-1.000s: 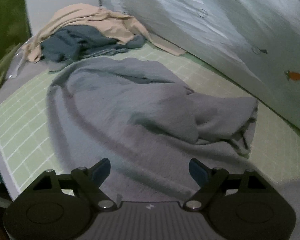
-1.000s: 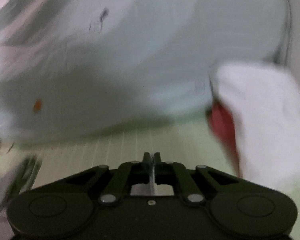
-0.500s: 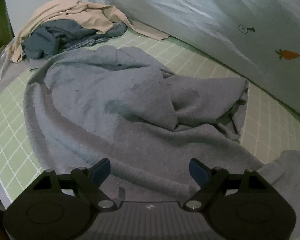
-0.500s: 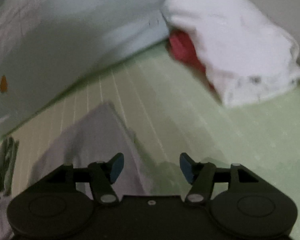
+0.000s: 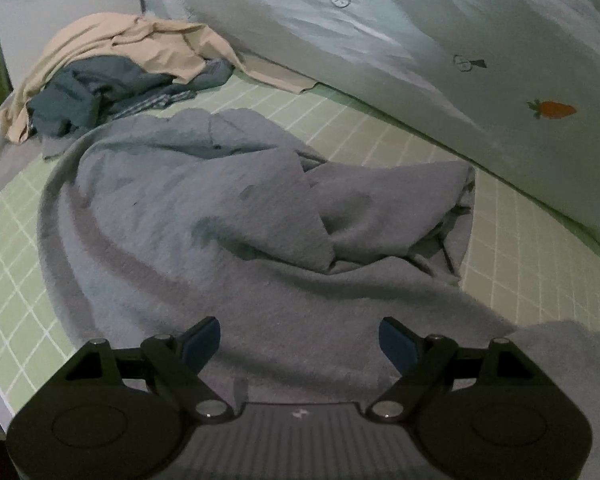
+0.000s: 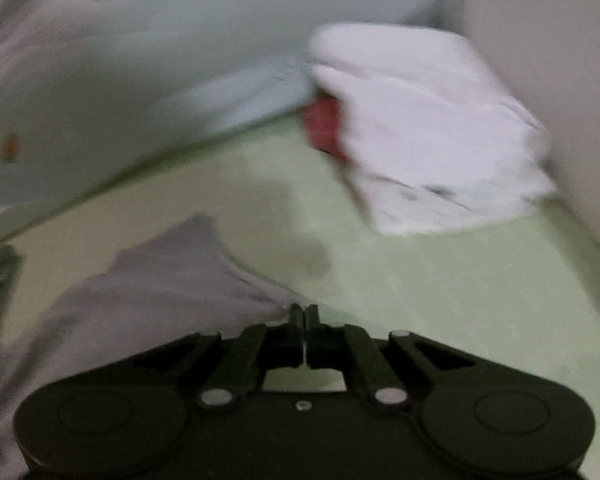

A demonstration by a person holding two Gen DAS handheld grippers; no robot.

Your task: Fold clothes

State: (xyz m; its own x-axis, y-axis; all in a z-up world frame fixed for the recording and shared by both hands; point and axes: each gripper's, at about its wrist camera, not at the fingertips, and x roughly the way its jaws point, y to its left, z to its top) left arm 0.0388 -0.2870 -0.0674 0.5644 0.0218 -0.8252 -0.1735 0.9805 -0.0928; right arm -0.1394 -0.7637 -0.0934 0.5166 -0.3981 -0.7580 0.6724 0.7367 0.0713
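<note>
Grey towel point(image 5: 204, 216) lies rumpled on the green checked bed sheet point(image 5: 12, 248), its corner pinched by the right gripper point(image 6: 303, 316).

The pale quilt point(image 5: 379, 40) with a carrot print point(image 5: 553, 109) runs along the far side of the bed. The towel spreads across the middle of the sheet, bunched into folds toward the quilt. Behind it sits a pile of 2 garments, a beige cloth point(image 5: 140, 44) draped over a dark blue one point(image 5: 88, 88). In the blurred right view a white folded bundle point(image 6: 427, 132) rests on the sheet near the wall, something red point(image 6: 323, 128) beside it. The left gripper point(image 5: 300, 340) hovers over the towel's near edge, its fingers point(image 5: 202, 340) spread wide and holding nothing. The right fingers are pressed together on the towel's corner edge.
</note>
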